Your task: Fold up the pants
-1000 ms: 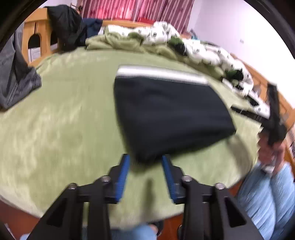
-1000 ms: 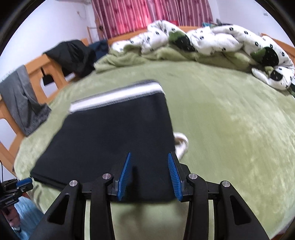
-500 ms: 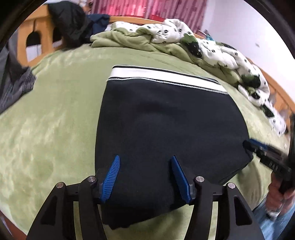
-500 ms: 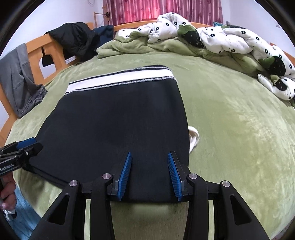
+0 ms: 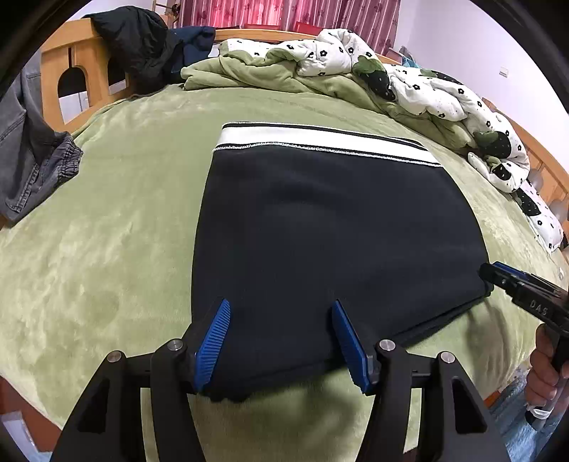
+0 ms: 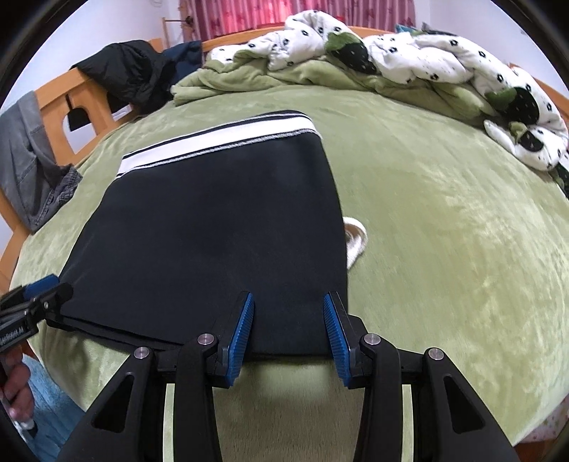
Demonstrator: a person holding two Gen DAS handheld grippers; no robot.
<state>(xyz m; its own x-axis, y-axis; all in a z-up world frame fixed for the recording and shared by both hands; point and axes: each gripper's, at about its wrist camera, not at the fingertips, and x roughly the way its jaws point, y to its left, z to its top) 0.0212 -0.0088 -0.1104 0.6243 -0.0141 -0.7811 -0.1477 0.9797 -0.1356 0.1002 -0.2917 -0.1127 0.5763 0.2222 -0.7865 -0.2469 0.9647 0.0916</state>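
One pair of black pants (image 5: 334, 231), folded into a flat rectangle, is seen lying on the green bed cover (image 5: 106, 248), with the white-striped waistband (image 5: 320, 140) turned toward the far side of the bed. A white loop of cord (image 6: 355, 241) is seen poking out from under the right edge of the fold, resting on the cover.

The left gripper (image 5: 281, 341) is held low at the near left corner of the fold, its blue pads (image 5: 213, 341) set wide apart with nothing clamped between them; whether the tips touch the cloth cannot be told. The right gripper (image 6: 288, 334) is posed likewise at the near right corner, fingers spread and holding nothing, the near hem being framed between them. Each gripper is caught at the edge of the other's view, tip close to a near corner of the pants, and parts of the hands holding them are cut off by the fisheye rim.

Beyond the pants, a crumpled white flowered quilt (image 5: 426, 89) and a green blanket (image 5: 249, 74) are heaped along the far side. A black jacket (image 5: 142, 39) and grey jeans (image 5: 32, 149) are draped over the wooden bed frame (image 5: 53, 71). Red curtains (image 5: 284, 14) are partly visible behind.
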